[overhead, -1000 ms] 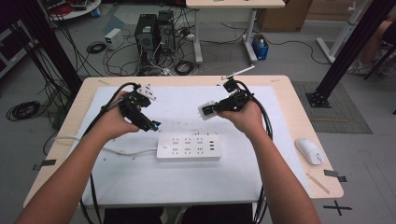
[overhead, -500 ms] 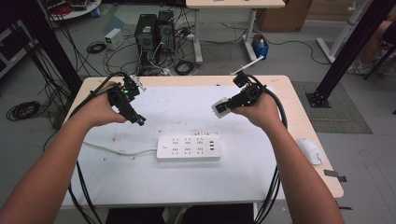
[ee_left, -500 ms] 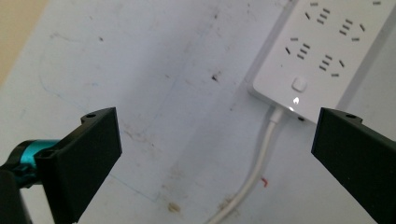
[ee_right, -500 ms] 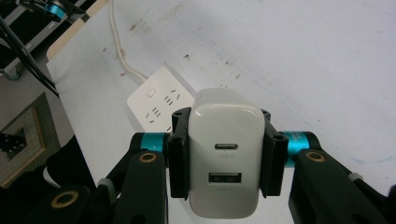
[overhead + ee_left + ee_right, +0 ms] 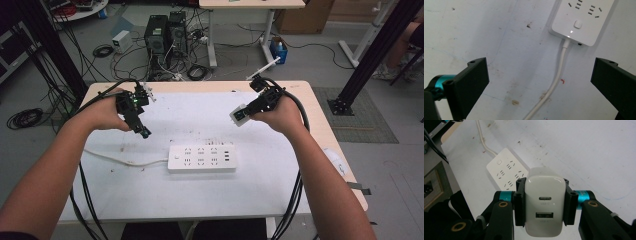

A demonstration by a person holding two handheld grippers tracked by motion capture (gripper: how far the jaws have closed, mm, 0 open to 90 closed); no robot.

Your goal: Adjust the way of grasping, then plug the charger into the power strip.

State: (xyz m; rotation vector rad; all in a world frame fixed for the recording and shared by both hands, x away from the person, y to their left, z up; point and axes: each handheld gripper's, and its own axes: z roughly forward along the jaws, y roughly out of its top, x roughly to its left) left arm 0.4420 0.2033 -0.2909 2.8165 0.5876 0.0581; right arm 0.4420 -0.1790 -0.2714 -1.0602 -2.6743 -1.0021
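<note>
The white USB charger (image 5: 545,202) sits clamped between my right gripper's (image 5: 545,203) jaws, its two ports facing the gripper camera, one slot above the other. In the high view I see that charger (image 5: 239,114) held above the table (image 5: 280,185), off to the right of the white power strip (image 5: 202,158). Beyond the right jaws, the power strip (image 5: 507,172) lies flat with its cord (image 5: 482,140) running away from it. My left gripper (image 5: 539,82) has its jaws spread wide with nothing between them; ahead of them, nearer the right-hand jaw, lies the switch end of the strip (image 5: 580,20), a small light lit, and its cord (image 5: 554,82) passes through the gap between the jaws
</note>
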